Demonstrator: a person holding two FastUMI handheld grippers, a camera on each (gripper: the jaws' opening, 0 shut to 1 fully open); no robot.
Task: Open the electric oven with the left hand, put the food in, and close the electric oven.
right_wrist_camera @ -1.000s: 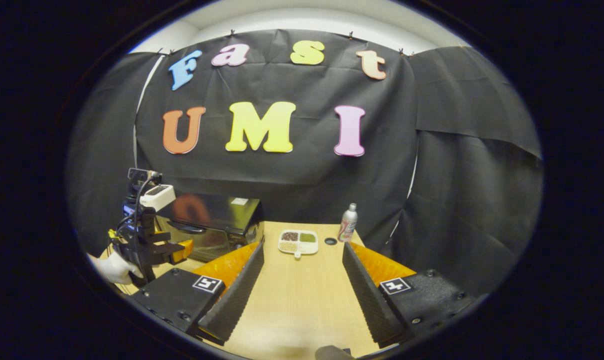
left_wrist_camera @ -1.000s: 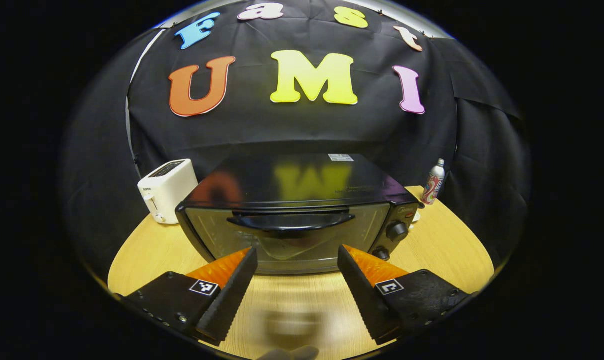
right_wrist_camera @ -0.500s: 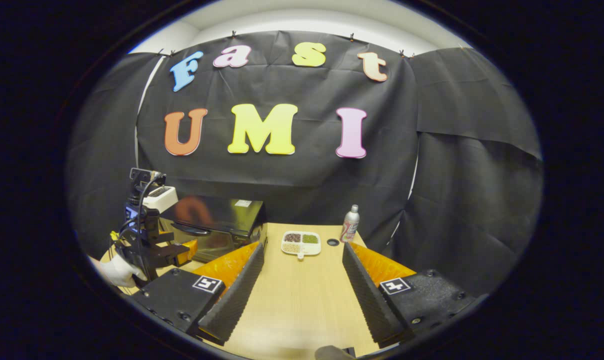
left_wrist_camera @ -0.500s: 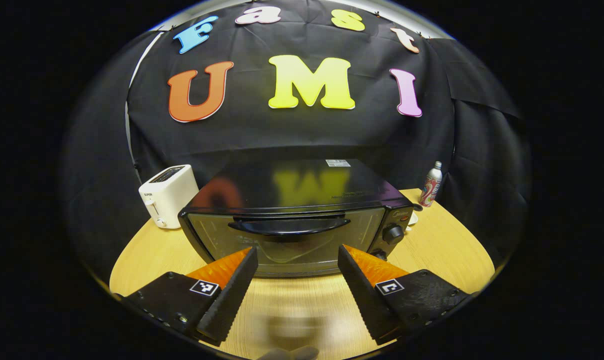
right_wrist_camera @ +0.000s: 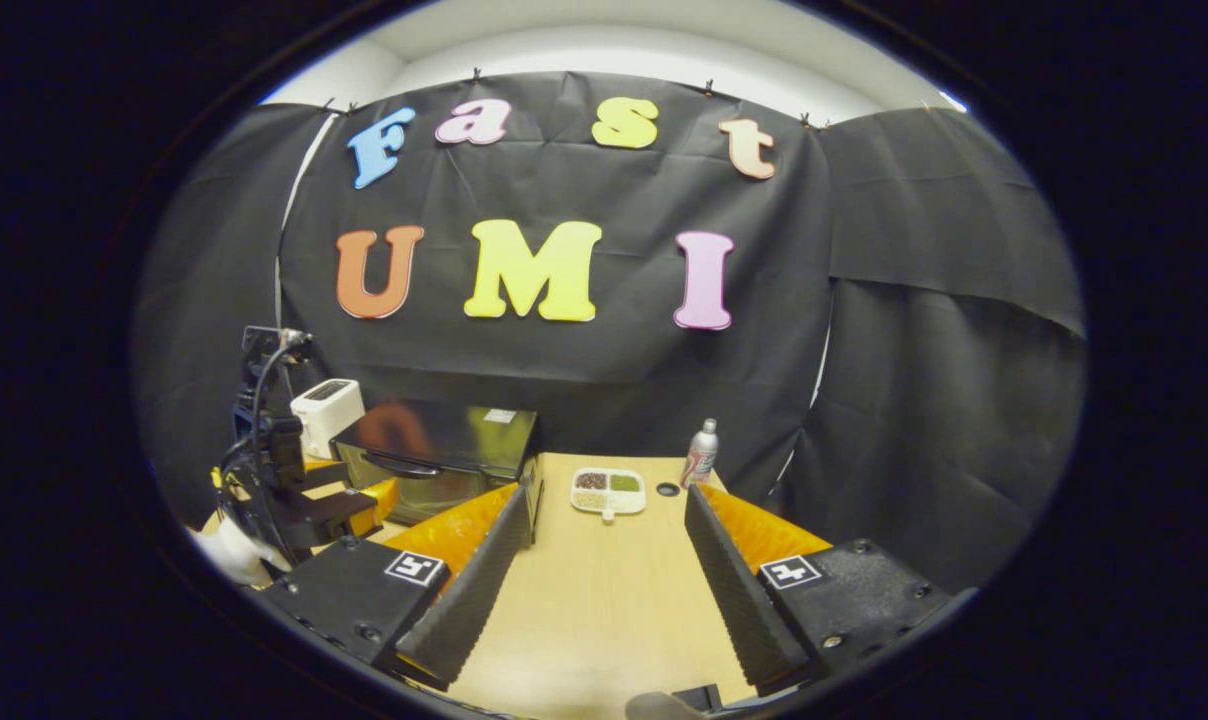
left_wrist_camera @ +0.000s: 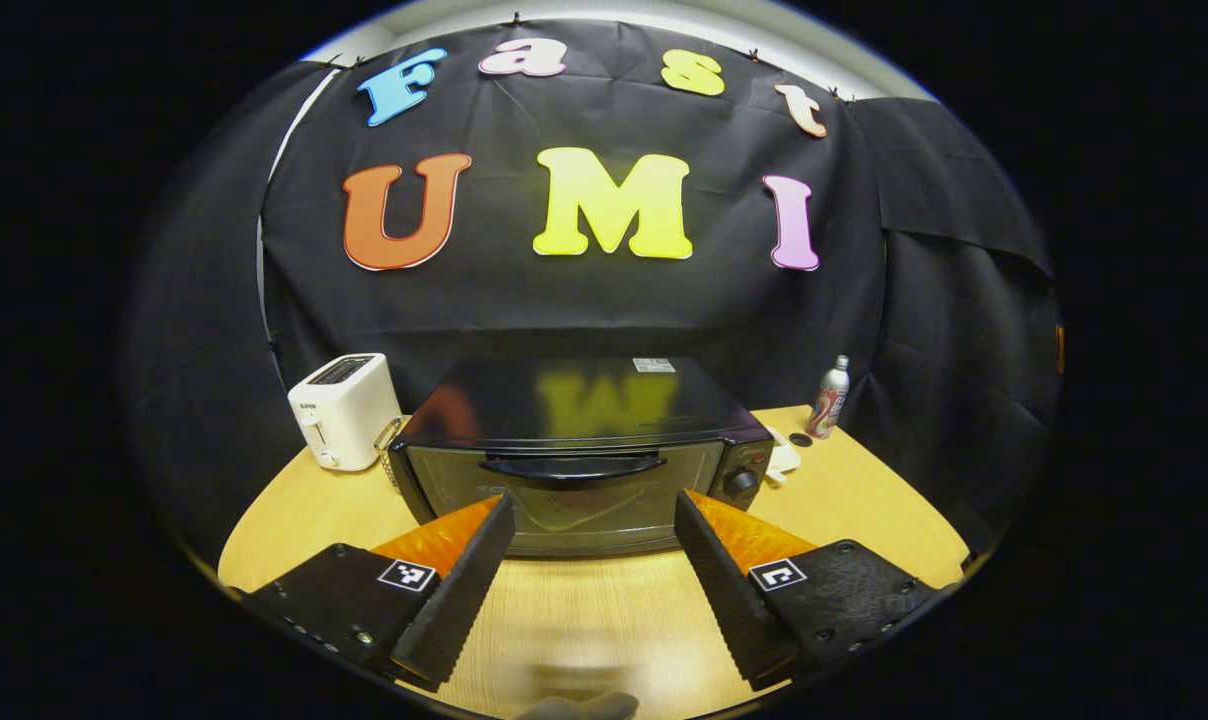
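- Left gripper [left_wrist_camera: 592,520] gapes empty before the shut oven [left_wrist_camera: 576,462]; it should close on the handle [left_wrist_camera: 572,466] midway, then swing down.
- Right gripper [right_wrist_camera: 606,520] gapes empty; food tray [right_wrist_camera: 608,492] sits near the table's [right_wrist_camera: 604,600] far edge.

The oven [left_wrist_camera: 579,455] is a black, glossy box standing on the wooden table, its front facing the left gripper view. Its glass door [left_wrist_camera: 564,495] is shut and upright, with a curved black handle [left_wrist_camera: 571,466] running across the top of it. Two round knobs [left_wrist_camera: 742,483] sit on the panel at the door's right.

The food [right_wrist_camera: 608,490] lies in a white tray with several compartments, holding dark, green and pale portions, flat on the table just beside the oven.
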